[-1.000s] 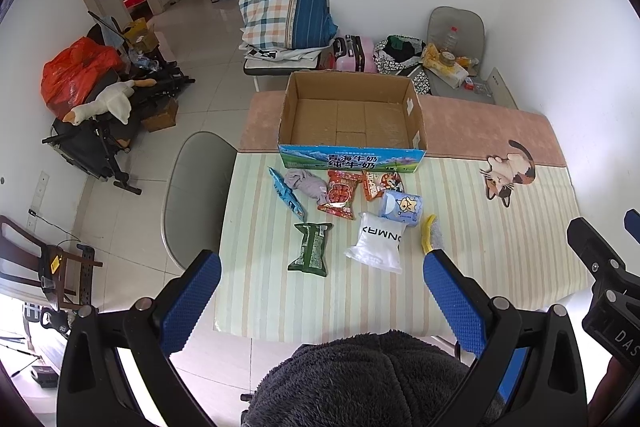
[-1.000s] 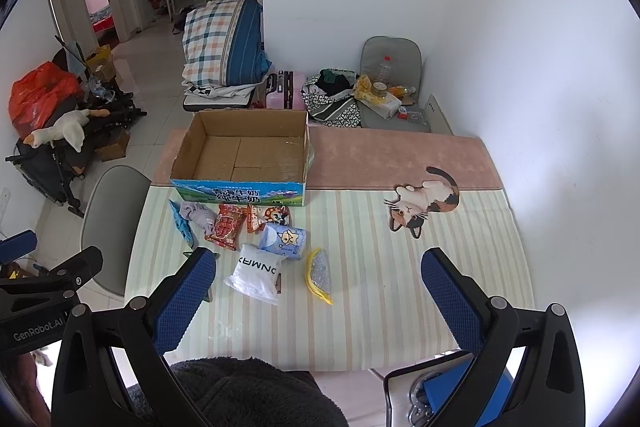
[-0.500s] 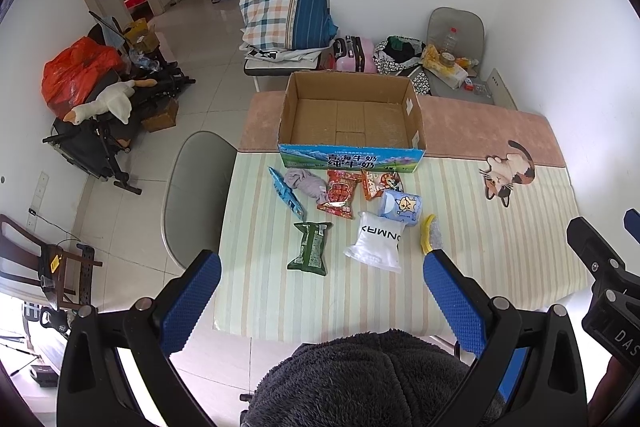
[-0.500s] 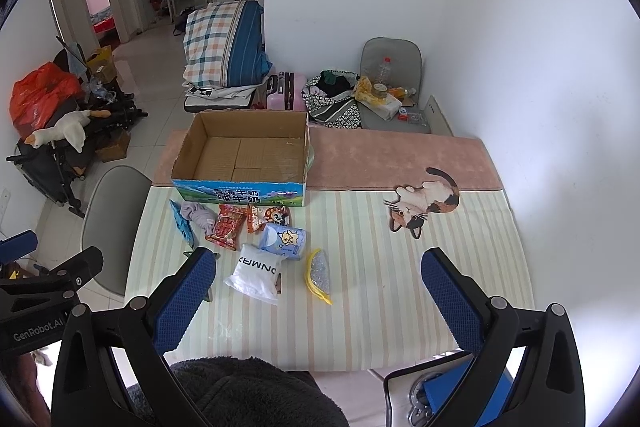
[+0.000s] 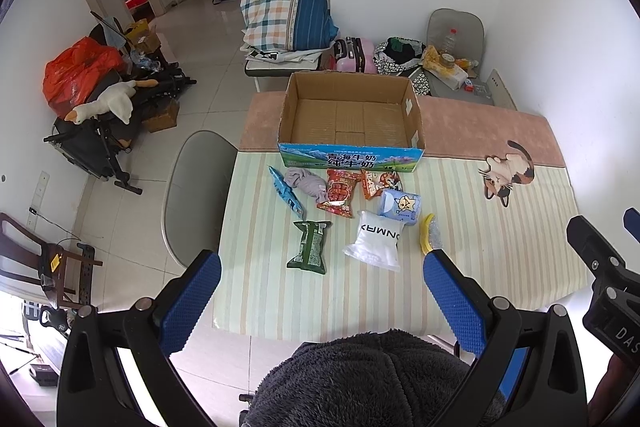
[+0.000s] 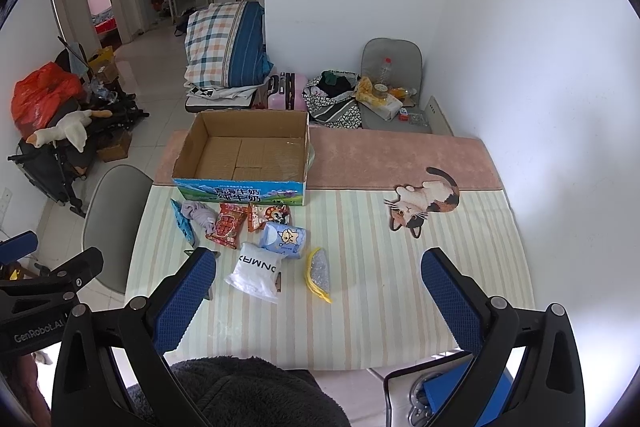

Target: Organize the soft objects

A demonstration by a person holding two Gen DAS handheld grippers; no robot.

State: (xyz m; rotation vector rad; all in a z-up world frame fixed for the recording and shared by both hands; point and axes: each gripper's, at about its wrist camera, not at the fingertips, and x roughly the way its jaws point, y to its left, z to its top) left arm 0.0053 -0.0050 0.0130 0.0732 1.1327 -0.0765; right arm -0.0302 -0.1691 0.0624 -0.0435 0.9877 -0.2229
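Observation:
An empty cardboard box (image 5: 352, 115) (image 6: 244, 155) stands open on the table. In front of it lie several soft items: a blue packet (image 5: 285, 191), a grey cloth (image 5: 306, 181), a red snack bag (image 5: 340, 193), an orange bag (image 5: 380, 183), a light blue tissue pack (image 5: 400, 205), a white pouch (image 5: 376, 241) (image 6: 256, 273), a green packet (image 5: 310, 247) and a yellow sponge (image 5: 429, 239) (image 6: 318, 275). My left gripper (image 5: 320, 301) and right gripper (image 6: 320, 301) are both open and empty, held high above the table's near edge.
A cat-shaped mat (image 5: 506, 173) (image 6: 426, 197) lies at the right of the striped tablecloth (image 5: 480, 247). A grey chair (image 5: 192, 195) stands at the table's left side. My dark fleece sleeve (image 5: 360, 379) fills the bottom of the views. Clutter lies on the floor beyond.

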